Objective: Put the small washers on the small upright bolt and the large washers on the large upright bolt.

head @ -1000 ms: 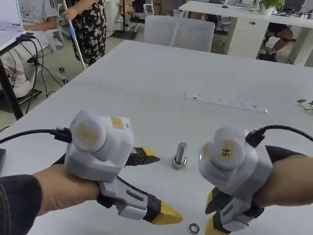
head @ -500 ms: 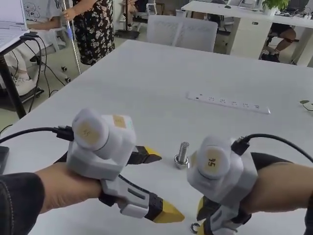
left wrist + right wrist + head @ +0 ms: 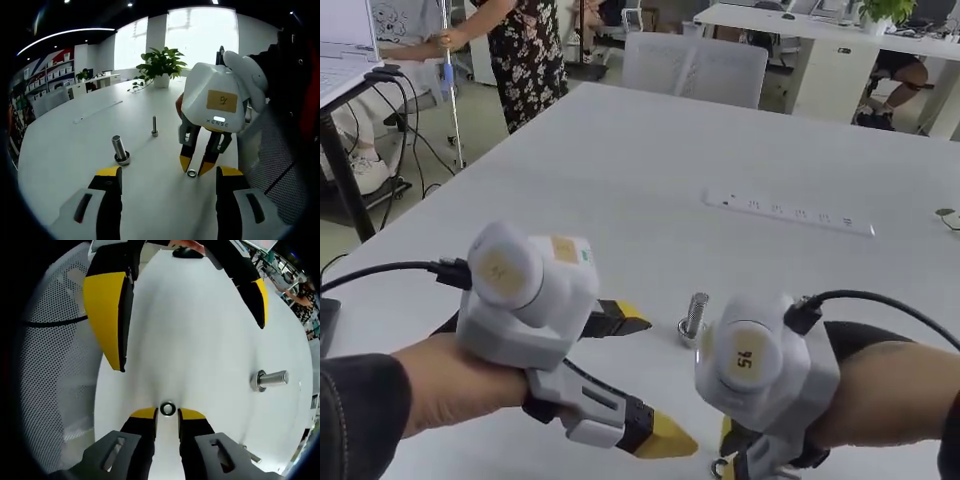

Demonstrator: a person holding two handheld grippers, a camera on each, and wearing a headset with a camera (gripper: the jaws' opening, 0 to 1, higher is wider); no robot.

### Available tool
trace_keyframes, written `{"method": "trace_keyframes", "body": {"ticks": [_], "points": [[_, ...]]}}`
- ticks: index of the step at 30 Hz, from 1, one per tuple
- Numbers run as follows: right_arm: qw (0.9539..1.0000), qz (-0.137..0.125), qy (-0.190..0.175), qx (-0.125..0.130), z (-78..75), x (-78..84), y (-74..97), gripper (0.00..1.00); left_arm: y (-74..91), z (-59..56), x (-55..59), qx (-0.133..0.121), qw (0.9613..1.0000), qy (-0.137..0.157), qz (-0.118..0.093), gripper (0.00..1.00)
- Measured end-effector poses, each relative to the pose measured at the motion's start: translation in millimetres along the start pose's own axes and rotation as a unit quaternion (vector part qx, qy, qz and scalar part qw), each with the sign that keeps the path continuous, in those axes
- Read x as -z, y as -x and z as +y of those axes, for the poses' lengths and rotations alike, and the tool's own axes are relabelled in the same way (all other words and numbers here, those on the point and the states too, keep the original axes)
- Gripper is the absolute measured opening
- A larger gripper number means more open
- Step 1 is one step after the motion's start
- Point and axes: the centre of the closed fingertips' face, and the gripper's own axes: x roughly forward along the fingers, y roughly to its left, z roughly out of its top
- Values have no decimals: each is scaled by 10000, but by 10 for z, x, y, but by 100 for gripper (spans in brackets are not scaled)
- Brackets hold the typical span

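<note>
white table (image 3: 650,160) | washer (image 3: 167,408) lies between slightly parted tips of right tool (image 3: 168,413) | left tool (image 3: 169,173) wide apart

The left gripper (image 3: 650,380) and the right gripper (image 3: 195,164) both have pale grey-white bodies, black jaws with yellow tips, and a tan label. The washer (image 3: 167,408) is a dull silver ring. The large bolt (image 3: 119,149) is the same grey metal, and the small bolt (image 3: 154,126) looks grey too, though it is tiny here. The table (image 3: 620,170) is plain white, the plant (image 3: 160,65) is green, and a bystander's dress (image 3: 525,60) is dark with a pale floral print
</note>
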Motion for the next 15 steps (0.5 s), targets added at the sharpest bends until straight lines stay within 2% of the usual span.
{"method": "trace_keyframes", "body": {"ticks": [5, 15], "points": [[9999, 31, 152, 38, 22, -5, -1, 16, 1, -4, -8, 2, 10000, -2, -9, 77], [10000, -87, 46, -3, 1, -15, 7, 14, 24, -15, -10, -14, 10000, -2, -11, 76]]}}
